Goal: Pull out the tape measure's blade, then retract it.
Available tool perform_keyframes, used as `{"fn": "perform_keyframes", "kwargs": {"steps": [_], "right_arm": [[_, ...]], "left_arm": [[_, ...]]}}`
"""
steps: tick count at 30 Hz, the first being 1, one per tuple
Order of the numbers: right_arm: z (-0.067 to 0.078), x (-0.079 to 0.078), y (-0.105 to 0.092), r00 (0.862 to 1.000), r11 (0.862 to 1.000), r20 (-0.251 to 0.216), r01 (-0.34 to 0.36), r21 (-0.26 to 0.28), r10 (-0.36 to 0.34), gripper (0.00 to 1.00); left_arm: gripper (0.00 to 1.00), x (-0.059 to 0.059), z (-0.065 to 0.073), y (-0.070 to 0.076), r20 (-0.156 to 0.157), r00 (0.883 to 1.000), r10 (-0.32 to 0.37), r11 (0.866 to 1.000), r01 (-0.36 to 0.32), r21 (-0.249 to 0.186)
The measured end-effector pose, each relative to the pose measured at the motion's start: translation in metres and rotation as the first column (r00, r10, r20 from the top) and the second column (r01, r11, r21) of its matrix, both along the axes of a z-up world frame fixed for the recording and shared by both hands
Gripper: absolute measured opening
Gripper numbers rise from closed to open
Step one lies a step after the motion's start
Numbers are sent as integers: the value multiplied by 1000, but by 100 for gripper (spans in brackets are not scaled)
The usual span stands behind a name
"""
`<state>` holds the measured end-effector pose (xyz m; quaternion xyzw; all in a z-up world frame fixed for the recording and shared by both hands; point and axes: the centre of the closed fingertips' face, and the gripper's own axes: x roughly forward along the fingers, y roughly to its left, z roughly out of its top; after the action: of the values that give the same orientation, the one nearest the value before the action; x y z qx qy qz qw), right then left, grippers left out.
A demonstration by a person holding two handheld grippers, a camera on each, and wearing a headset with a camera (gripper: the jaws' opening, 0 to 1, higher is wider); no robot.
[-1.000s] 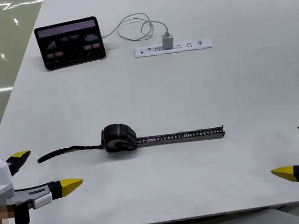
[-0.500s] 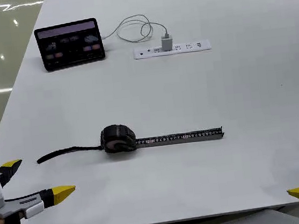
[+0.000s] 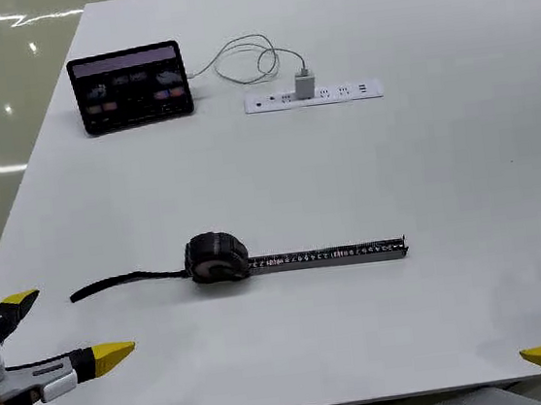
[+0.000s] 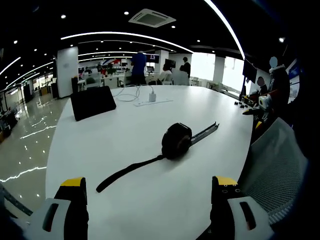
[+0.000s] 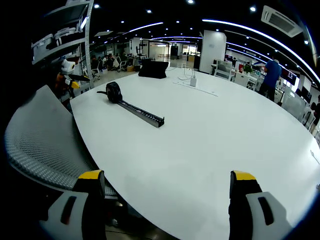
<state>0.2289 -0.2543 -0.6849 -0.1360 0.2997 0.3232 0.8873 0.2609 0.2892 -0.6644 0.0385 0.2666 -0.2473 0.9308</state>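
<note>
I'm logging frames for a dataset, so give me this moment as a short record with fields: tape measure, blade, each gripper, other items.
Tape measure: black round-cased tape measure lying on the white table, untouched
Blade: metal blade drawn out, flat on the table
Left gripper: open, empty, touching nothing
Right gripper: open, empty, near the table's front edge
Other: dark standing tablet, white power strip with a white charger plugged in
</note>
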Motion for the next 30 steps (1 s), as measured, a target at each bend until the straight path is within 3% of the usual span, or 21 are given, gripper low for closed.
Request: {"fn": "perform_keyframes", "kwargs": {"steps": [9,16,18,21,26,30], "right_arm": [[-2,-1,1,1000,1000,-6,-2,-1,2,100],[2,2,12,1000,1000,-2,-20,2,20,100],[3,5,14,1000,1000,0,-26,6,26,100],[5,9,17,999,999,2,-44,-7,44,100],[8,21,22,996,996,10,-86,-32,86,100],[11,29,27,994,993,10,-112,-45,112,100]], "left_arm": [[100,2,1,-1,-1,1000,-3,1000,3,3],[100,6,2,-10,-13,1000,-22,1000,23,7],[100,8,3,-21,-27,999,-34,999,34,25],[100,15,11,-36,-12,999,-39,999,39,32],[100,29,19,-64,-1,999,-51,999,51,2],[100,39,18,-77,0,999,-45,999,45,-3]]}}
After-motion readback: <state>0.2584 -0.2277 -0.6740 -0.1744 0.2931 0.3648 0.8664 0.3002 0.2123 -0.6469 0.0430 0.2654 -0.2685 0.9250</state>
